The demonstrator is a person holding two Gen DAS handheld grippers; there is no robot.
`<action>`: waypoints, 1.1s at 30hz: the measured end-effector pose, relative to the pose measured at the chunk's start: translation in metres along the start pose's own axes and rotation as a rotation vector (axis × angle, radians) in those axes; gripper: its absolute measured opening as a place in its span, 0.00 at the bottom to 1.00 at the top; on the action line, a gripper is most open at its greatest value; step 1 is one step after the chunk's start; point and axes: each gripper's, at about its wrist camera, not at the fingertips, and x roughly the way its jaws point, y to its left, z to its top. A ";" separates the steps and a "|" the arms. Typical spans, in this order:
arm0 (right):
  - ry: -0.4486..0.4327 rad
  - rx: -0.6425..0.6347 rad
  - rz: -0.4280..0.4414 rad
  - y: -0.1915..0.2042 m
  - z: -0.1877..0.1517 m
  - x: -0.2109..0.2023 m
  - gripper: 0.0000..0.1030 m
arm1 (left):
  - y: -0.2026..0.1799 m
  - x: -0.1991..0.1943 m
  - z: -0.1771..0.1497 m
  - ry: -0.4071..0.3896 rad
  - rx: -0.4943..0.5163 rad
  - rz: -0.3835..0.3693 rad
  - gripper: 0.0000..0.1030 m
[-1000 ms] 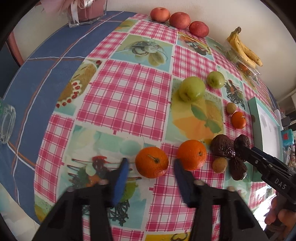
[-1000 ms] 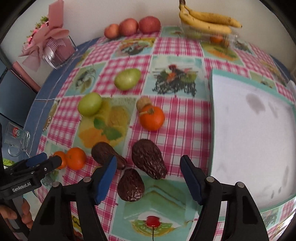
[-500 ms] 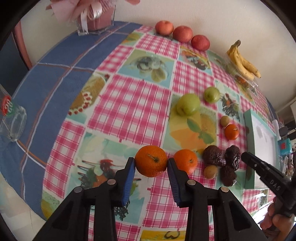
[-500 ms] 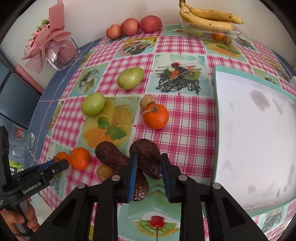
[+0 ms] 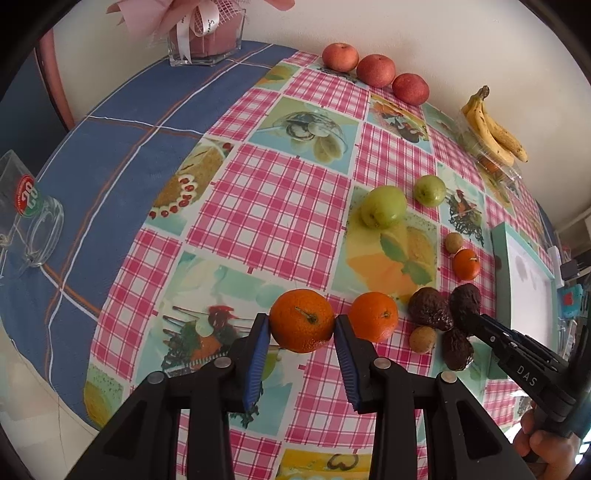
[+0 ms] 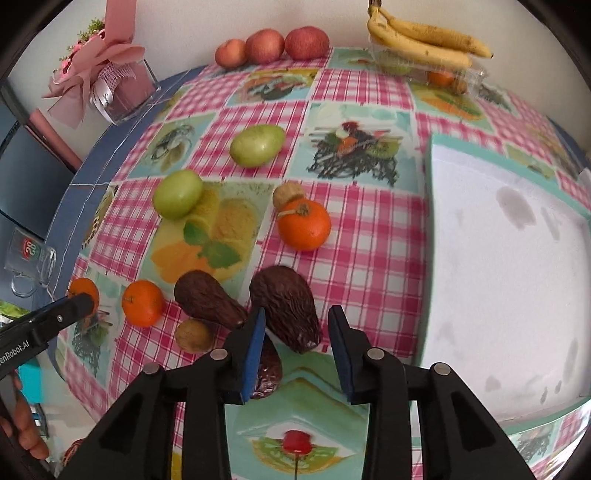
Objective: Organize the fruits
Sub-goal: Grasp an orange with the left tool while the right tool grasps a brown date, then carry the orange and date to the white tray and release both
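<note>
My left gripper [image 5: 301, 328] is shut on an orange [image 5: 301, 319] and holds it above the checked tablecloth. A second orange [image 5: 373, 316] lies just to its right. My right gripper [image 6: 295, 325] is shut on a dark brown avocado [image 6: 286, 306]; two more avocados [image 6: 208, 299] [image 6: 267, 363] lie beside it, the lower one partly hidden by the left finger. Two green apples [image 6: 256, 144] [image 6: 178, 192], a third orange [image 6: 304, 228] and small kiwis [image 6: 192, 334] lie further out.
A white tray with a teal rim [image 6: 502, 266] lies to the right. Three red apples [image 5: 375, 70] and bananas on a clear box [image 6: 424, 44] stand along the back wall. A glass vase with a pink bow [image 5: 205, 33] and a glass mug [image 5: 26, 218] sit at the left.
Both grippers went from wide open to closed: the left on the orange, the right on the avocado. Both views now look from a little higher.
</note>
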 end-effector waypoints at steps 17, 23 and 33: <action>-0.060 0.029 0.046 -0.003 0.006 -0.019 0.13 | -0.014 -0.020 0.027 -0.060 -0.155 0.005 0.37; -0.054 0.022 0.024 -0.002 0.006 -0.014 0.13 | -0.041 -0.022 0.044 -0.077 -0.220 -0.039 0.37; -0.018 -0.004 0.020 0.000 0.004 -0.007 0.34 | -0.071 0.017 0.033 -0.014 -0.218 -0.101 0.37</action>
